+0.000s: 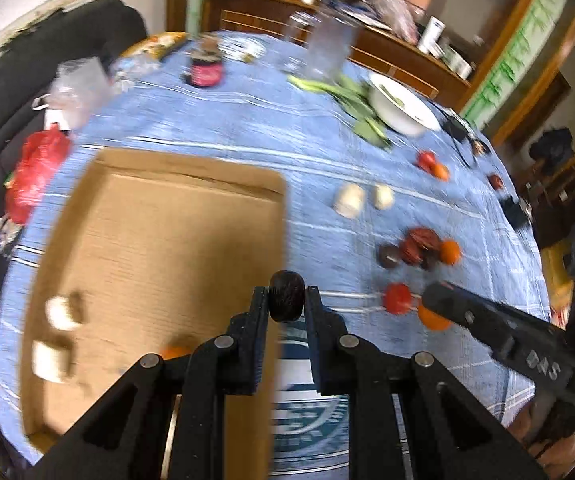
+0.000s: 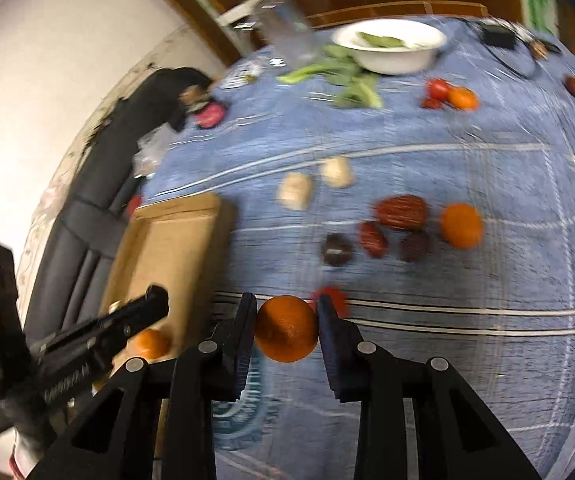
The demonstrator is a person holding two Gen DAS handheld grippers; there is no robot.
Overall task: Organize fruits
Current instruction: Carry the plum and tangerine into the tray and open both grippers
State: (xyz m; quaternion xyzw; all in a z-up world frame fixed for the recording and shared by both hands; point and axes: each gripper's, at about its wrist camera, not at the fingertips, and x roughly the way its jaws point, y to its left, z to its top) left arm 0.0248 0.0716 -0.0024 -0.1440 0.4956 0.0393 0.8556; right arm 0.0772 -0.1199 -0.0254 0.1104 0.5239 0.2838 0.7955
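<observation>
My left gripper [image 1: 286,300] is shut on a small dark round fruit [image 1: 286,294], held above the right edge of an open cardboard box [image 1: 159,264]. The box holds two white pieces [image 1: 57,334] and an orange [image 1: 175,351]. My right gripper [image 2: 286,322] is shut on an orange [image 2: 286,329], above the blue tablecloth [image 2: 447,360] to the right of the box [image 2: 171,248]. A red fruit [image 2: 333,298] lies just behind it. Dark red and dark fruits [image 2: 391,224] and another orange [image 2: 461,226] lie further out.
Two pale round items [image 2: 315,184] lie mid-table. A white bowl [image 2: 391,46] with greens, a tomato and orange [image 2: 451,94], a pink jar [image 1: 206,70] and plastic bags [image 1: 37,172] sit around the table. A dark sofa [image 2: 99,184] is at the left.
</observation>
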